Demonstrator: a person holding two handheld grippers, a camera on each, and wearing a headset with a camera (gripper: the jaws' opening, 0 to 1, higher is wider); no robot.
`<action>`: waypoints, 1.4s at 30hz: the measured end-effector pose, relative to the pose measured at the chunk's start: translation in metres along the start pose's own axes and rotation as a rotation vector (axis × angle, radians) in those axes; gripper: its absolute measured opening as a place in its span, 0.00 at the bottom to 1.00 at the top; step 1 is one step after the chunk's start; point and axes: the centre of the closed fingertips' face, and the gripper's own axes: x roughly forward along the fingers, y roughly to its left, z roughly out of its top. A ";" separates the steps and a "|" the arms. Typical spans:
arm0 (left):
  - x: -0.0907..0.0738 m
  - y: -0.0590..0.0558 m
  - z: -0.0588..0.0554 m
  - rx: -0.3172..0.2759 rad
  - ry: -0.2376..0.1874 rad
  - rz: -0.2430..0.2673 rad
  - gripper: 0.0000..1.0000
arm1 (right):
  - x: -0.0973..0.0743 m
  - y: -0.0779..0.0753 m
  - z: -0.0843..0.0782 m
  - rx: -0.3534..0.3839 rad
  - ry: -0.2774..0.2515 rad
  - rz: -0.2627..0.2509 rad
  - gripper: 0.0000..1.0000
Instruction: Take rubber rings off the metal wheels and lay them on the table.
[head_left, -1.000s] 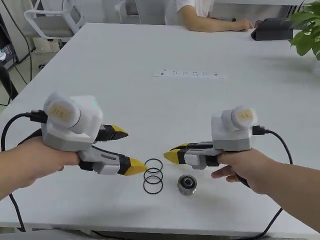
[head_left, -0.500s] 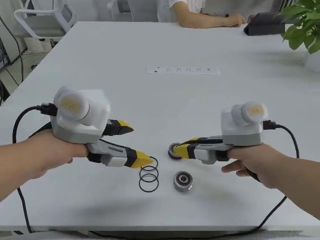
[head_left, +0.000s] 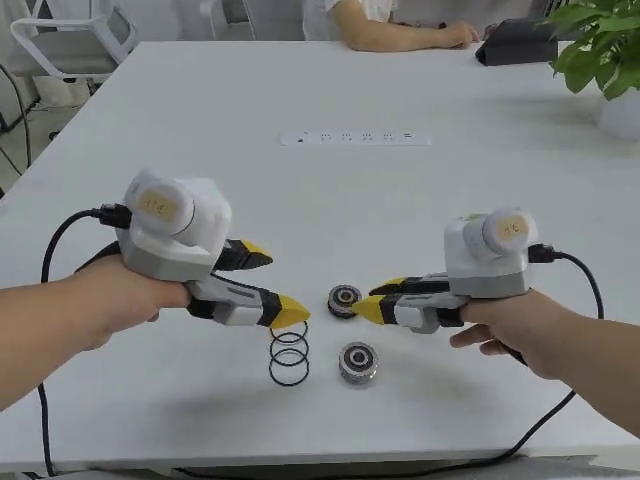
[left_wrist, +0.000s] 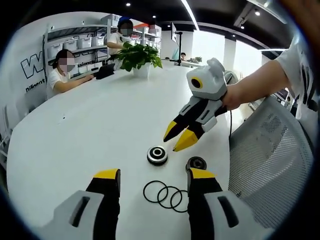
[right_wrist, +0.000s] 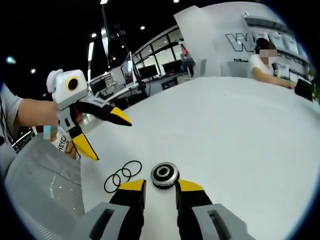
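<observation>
The left hand (head_left: 120, 300) holds the left tongs (head_left: 273, 284) level above the white desk (head_left: 300, 200), pointing right, with a black cable trailing from the rear. The yellow-tipped jaws stand wide apart and hold nothing. Just below and ahead of the lower tip, three thin black rubber rings (head_left: 288, 353) lie flat on the desk, touching one another in a short chain. Right of the rings, on the side nearer the person, lies a round silver metal wheel (head_left: 358, 361) with a dark centre. A second wheel (head_left: 345, 300) of the same kind lies just off the tips of the right tongs (head_left: 378, 298). The right hand (head_left: 505, 325) holds these tongs level, pointing left toward the left tongs. Their jaws are parted by a narrow gap and grip nothing.

A second ago one wheel showed on the desk, below the right tongs. Half a second ago the second wheel sat right at those tips; now it lies flat on the desk, clear of them. The rings keep their chain, and the left jaws are as wide as before.

Counted: two tongs, two wheels, three rings.
</observation>
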 end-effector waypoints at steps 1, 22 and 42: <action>0.001 0.000 0.000 0.000 0.001 -0.001 0.50 | 0.000 0.000 0.000 -0.001 0.000 -0.001 0.22; 0.035 -0.001 0.000 -0.028 0.015 -0.038 0.41 | 0.005 -0.004 -0.011 -0.065 0.036 -0.008 0.23; 0.064 -0.008 -0.002 -0.024 0.049 -0.073 0.32 | 0.005 -0.004 -0.015 -0.069 0.045 -0.009 0.23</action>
